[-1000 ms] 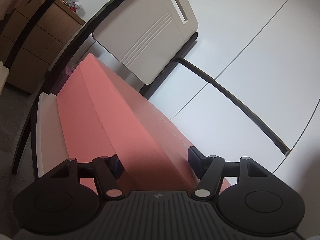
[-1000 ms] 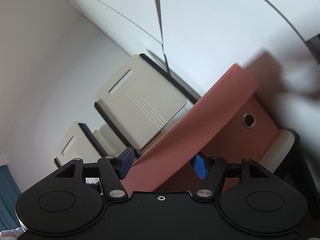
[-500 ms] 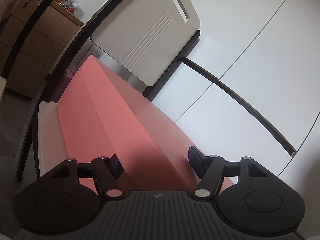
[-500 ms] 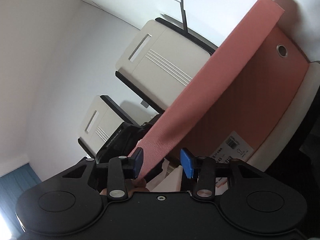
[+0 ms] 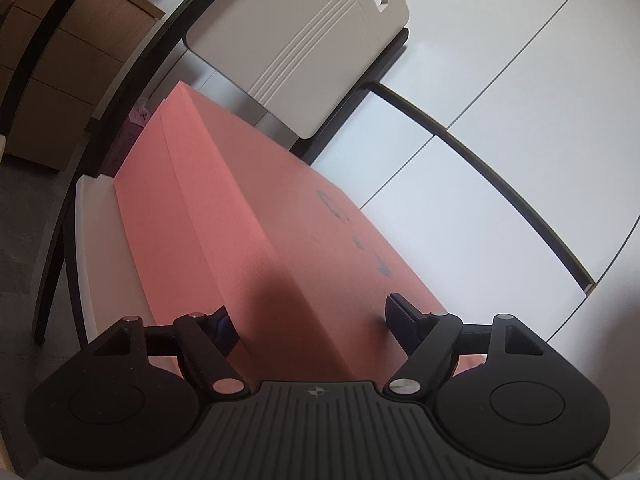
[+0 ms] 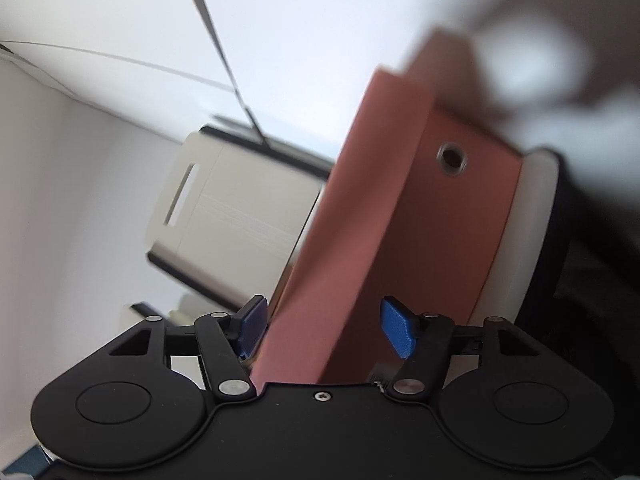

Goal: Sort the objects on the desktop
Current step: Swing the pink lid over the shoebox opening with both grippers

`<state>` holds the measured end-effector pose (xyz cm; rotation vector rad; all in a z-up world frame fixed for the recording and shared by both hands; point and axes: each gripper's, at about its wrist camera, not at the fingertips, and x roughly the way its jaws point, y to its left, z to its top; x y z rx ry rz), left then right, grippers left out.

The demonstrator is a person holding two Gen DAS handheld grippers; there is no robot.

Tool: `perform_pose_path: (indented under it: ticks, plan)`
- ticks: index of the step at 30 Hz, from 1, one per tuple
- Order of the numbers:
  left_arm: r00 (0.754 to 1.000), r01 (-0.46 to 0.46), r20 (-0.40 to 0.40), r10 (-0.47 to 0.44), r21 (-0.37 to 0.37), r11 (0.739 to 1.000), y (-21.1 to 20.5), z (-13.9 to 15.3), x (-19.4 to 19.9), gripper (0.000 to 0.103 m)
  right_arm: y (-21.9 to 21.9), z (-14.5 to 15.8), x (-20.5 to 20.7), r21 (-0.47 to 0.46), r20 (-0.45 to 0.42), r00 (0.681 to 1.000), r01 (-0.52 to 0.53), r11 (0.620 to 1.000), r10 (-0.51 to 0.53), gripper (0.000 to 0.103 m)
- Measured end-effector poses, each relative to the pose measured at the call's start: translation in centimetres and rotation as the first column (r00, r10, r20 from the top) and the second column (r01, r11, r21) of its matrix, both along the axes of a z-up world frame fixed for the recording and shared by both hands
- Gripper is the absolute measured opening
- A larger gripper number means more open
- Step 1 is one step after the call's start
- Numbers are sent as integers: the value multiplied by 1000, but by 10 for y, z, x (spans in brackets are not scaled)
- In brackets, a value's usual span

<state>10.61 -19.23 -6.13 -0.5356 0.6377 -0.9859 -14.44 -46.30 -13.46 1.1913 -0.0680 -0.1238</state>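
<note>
A salmon-pink ring binder [image 5: 248, 216] runs away from my left gripper [image 5: 310, 320], its edge between the two fingers. The jaws are opening, and the right pad [image 5: 400, 318] stands off the ridge over the cover. In the right wrist view the same binder [image 6: 360, 208] rises steeply, with a metal eyelet [image 6: 452, 159] in its cover. My right gripper [image 6: 324, 328] straddles the spine. Its jaws are opening too, and a gap shows between the right blue pad [image 6: 396, 332] and the spine. The binder rests on a white ledge [image 5: 92, 240].
A beige chair back [image 5: 304, 44] with a slot stands beyond the binder, also seen as the chair back [image 6: 224, 216] from the right. A wooden drawer cabinet [image 5: 68, 64] is at the far left. White panels with dark seams [image 5: 500, 184] fill the right side.
Both grippers' jaws have widened around the binder. The right wrist view has rolled, so the binder now stands steeper in it. The left view has shifted slightly.
</note>
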Motion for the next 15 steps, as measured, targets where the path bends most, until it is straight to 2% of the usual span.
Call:
perform_pose_path:
  ticks: [2, 4, 10, 15]
  plan:
    - [1000, -15, 27, 13, 54, 998, -1, -1, -3, 86, -5, 0, 1, -7, -29, 999, 16, 1000, -16, 51]
    - [997, -31, 75, 23, 96, 995, 0, 0, -8, 89, -6, 1, 3, -23, -46, 999, 23, 999, -24, 47]
    - [996, -16, 88, 10, 64, 998, 25, -3, -28, 92, -1, 2, 6, -28, -35, 997, 75, 997, -75, 46]
    - [980, -56, 194, 43, 58, 997, 60, -3, -66, 92, -3, 5, 13, -65, -33, 994, 106, 992, -109, 46]
